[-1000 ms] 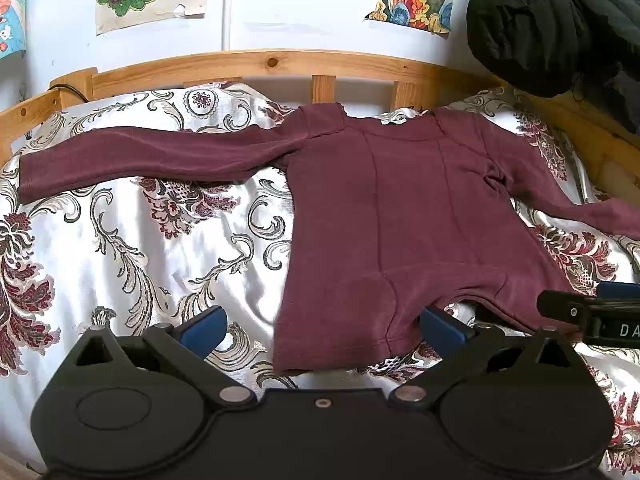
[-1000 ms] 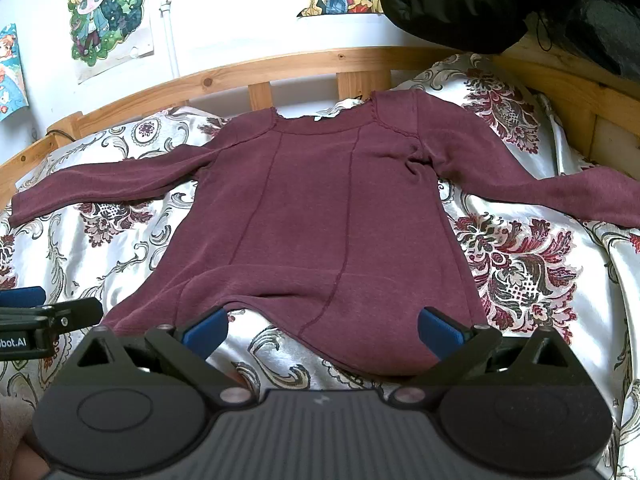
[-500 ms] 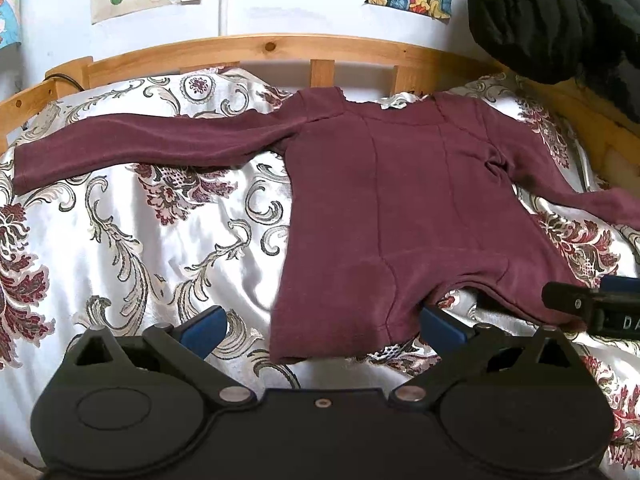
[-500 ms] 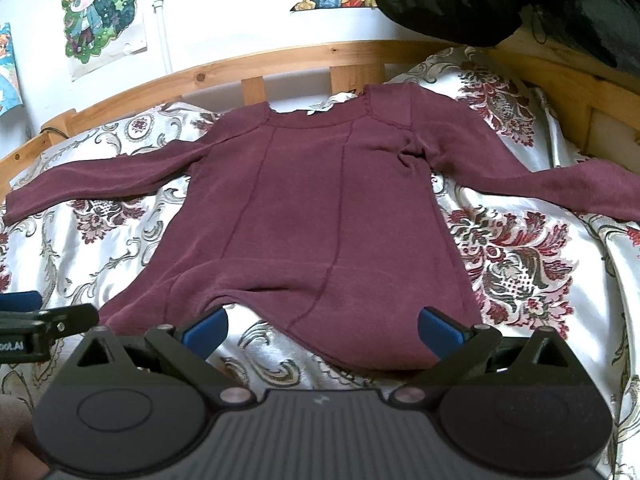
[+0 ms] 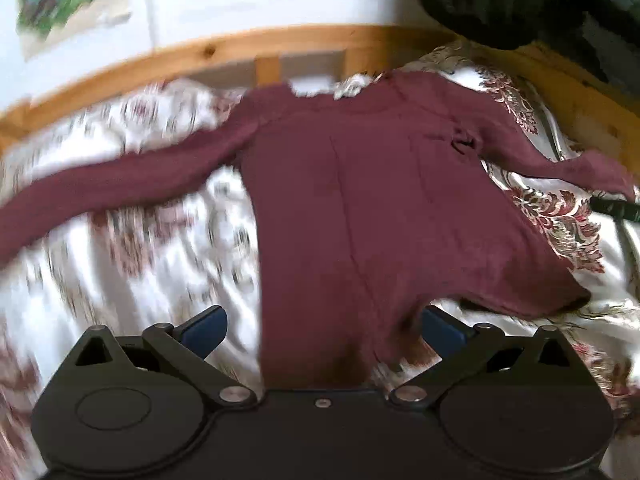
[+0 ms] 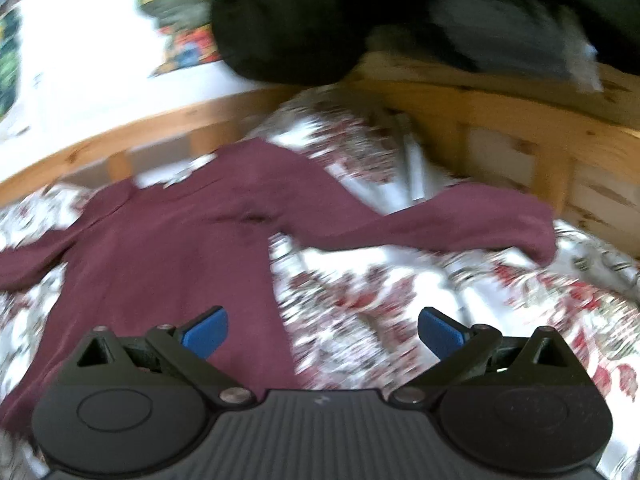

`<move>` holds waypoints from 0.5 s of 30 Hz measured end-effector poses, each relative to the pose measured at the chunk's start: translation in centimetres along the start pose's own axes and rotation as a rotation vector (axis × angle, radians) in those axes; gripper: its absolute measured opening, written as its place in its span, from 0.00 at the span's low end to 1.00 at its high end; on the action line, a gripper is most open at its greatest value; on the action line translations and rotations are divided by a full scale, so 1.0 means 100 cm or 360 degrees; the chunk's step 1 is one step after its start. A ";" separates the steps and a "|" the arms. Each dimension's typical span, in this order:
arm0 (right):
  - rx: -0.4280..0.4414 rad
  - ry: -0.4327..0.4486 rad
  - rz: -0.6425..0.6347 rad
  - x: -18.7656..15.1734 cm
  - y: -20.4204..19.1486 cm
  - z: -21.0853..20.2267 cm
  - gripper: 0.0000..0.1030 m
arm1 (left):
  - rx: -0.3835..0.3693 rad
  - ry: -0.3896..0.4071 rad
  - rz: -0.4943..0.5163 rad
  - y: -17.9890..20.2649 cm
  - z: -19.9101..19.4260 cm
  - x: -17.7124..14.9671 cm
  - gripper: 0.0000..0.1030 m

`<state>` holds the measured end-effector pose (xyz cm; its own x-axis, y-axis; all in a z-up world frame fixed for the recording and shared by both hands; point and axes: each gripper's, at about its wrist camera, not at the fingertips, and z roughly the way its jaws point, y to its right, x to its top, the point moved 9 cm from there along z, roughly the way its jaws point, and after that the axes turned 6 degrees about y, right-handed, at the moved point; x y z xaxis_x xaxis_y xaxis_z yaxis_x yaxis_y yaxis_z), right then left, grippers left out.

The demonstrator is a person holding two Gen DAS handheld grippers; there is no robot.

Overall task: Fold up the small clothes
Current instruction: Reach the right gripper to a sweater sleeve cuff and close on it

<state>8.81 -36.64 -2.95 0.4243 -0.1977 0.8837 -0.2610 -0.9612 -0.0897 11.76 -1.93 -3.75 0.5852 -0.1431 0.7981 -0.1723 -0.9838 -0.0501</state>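
Note:
A maroon long-sleeved top (image 5: 360, 208) lies spread flat on the floral bedspread (image 5: 120, 264), neck toward the headboard, both sleeves stretched out. My left gripper (image 5: 322, 326) is open and empty over the top's bottom hem. My right gripper (image 6: 322, 330) is open and empty above the top's right edge (image 6: 168, 264); its right sleeve (image 6: 460, 224) lies ahead. The right gripper's tip also shows at the far right of the left wrist view (image 5: 616, 208). Both views are blurred by motion.
A wooden headboard (image 5: 260, 48) runs behind the bed and a wooden side rail (image 6: 520, 128) along the right. A black jacket (image 6: 320, 12) hangs at the upper right. Posters (image 5: 64, 0) are on the white wall.
Both grippers have moved to the right and forward. The left one now hangs over the hem; the right one has swung toward the right sleeve. Both jaws stay open. The top has not moved.

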 end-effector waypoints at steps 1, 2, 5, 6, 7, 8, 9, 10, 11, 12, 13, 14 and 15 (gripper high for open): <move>-0.0042 0.0012 0.0022 0.007 0.014 0.005 1.00 | -0.0002 0.0023 0.0072 -0.002 0.005 0.012 0.99; -0.0091 0.0019 0.0049 0.014 0.028 0.010 1.00 | -0.0004 0.0035 0.0123 -0.002 0.011 0.020 0.99; -0.0201 0.0014 0.0156 0.031 0.072 0.026 1.00 | -0.0004 0.0049 0.0203 -0.006 0.033 0.043 0.99; -0.0232 -0.0005 0.0178 0.033 0.085 0.032 1.00 | -0.0009 0.0063 0.0216 -0.007 0.041 0.050 0.99; -0.0280 -0.0038 0.0195 0.035 0.099 0.038 1.00 | 0.0006 0.0098 0.0210 -0.010 0.051 0.059 0.99; -0.0341 -0.0071 0.0213 0.036 0.114 0.044 1.00 | 0.0029 0.0120 0.0187 -0.015 0.058 0.065 0.99; -0.0388 -0.0088 0.0237 0.036 0.128 0.049 1.00 | 0.0054 0.0133 0.0150 -0.021 0.065 0.068 0.99; -0.0418 -0.0093 0.0275 0.037 0.141 0.053 1.00 | 0.0072 0.0134 0.0098 -0.028 0.076 0.071 0.99; -0.0434 -0.0094 0.0325 0.036 0.153 0.057 1.00 | 0.0076 0.0126 0.0069 -0.032 0.082 0.071 0.99; -0.0446 -0.0090 0.0377 0.036 0.164 0.060 1.00 | 0.0086 0.0112 0.0025 -0.038 0.091 0.071 0.99; -0.0460 -0.0085 0.0444 0.036 0.177 0.064 1.00 | 0.0090 0.0111 -0.0016 -0.042 0.096 0.067 0.99; -0.0473 -0.0085 0.0501 0.035 0.187 0.067 0.99 | 0.0094 0.0110 -0.0055 -0.046 0.100 0.062 0.99; -0.0477 -0.0078 0.0561 0.033 0.195 0.069 0.99 | 0.0096 0.0100 -0.0097 -0.050 0.105 0.057 0.99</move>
<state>11.11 -57.36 -4.91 0.3035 -0.5181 0.7996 -0.6327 -0.7371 -0.2374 24.24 1.05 -5.27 0.5418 -0.0775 0.8369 -0.0888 -0.9954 -0.0347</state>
